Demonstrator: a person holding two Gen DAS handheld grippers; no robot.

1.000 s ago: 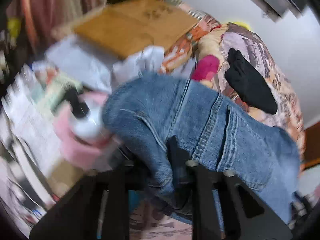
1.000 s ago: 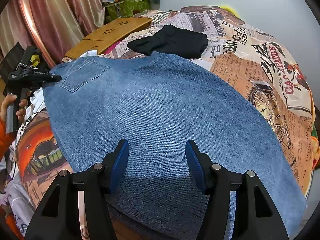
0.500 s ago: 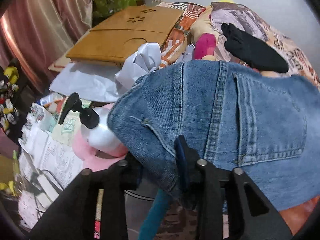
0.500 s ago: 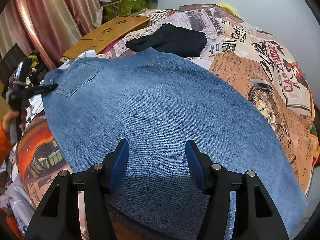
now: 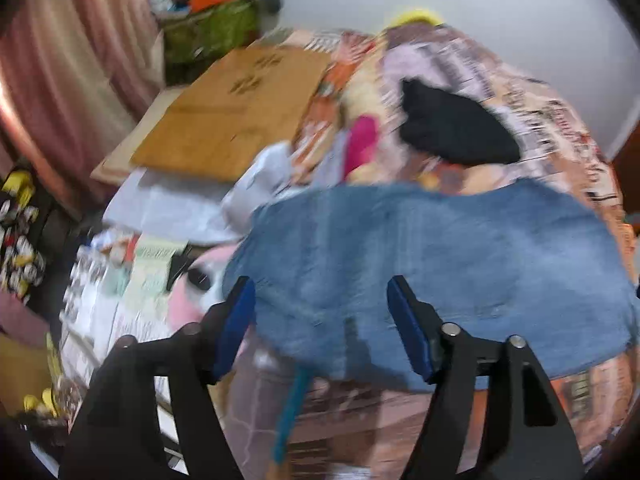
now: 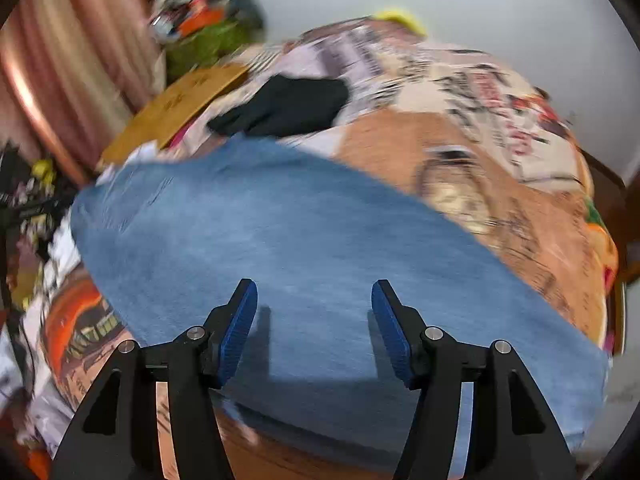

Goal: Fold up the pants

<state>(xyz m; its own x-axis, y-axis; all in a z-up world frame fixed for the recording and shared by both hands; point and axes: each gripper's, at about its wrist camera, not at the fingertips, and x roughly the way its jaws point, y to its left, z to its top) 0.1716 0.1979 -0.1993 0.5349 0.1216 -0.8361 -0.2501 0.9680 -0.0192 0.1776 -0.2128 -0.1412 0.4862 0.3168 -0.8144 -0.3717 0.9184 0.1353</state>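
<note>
Bed cover, newspaper print: one, filling the right half of both views. Both frames motion-blurred.

Pants: one pair, blue denim, lying flat on the bed cover. In the right wrist view the long axis runs from 10 o'clock, where faint pocket stitching shows, down to 4 o'clock. In the left wrist view the pants lie across the frame, 9 to 3 o'clock; the near end overhangs the bed edge.

Wooden board: one, at 11 o'clock, beyond the pants. Black garment: one, at 1 o'clock on the bed cover, apart from the denim.

Left gripper: jaws spread and opening, blue pads clear of the cloth, nothing pinched. Right gripper: jaws spread, opening slightly, above the denim, nothing between the pads.

Left view only: white paper, a pink object at 8 o'clock and floor clutter. Right view only: the full length of the pants and the cover's far side.
</note>
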